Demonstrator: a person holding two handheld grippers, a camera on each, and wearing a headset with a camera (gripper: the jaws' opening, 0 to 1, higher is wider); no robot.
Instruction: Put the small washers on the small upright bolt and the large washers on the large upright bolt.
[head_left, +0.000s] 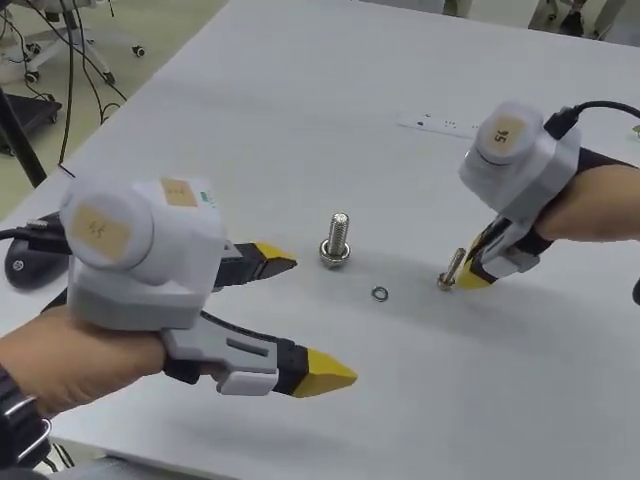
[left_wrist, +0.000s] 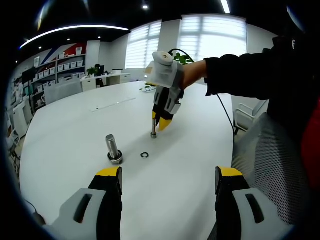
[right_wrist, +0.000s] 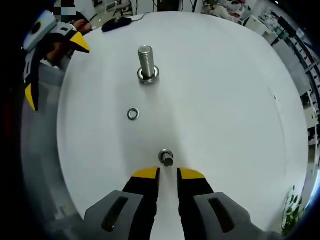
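Holds the left gripper (head_left: 312, 318) wide open and empty, the large upright bolt (head_left: 337, 240) standing just beyond, a small washer (head_left: 379, 293) lying loose between it and the small upright bolt (head_left: 452, 270), the right gripper (head_left: 472, 277) beside that, jaws barely parted, empty.

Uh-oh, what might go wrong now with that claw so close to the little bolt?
1. The right claw sits right beside the small upright bolt; a careless nudge might knock it over.
2. The small washer lies flat on the white table, so it may be hard to pinch and might slip away.
3. That washer lies near both bolts and might land on the large upright bolt by mistake.
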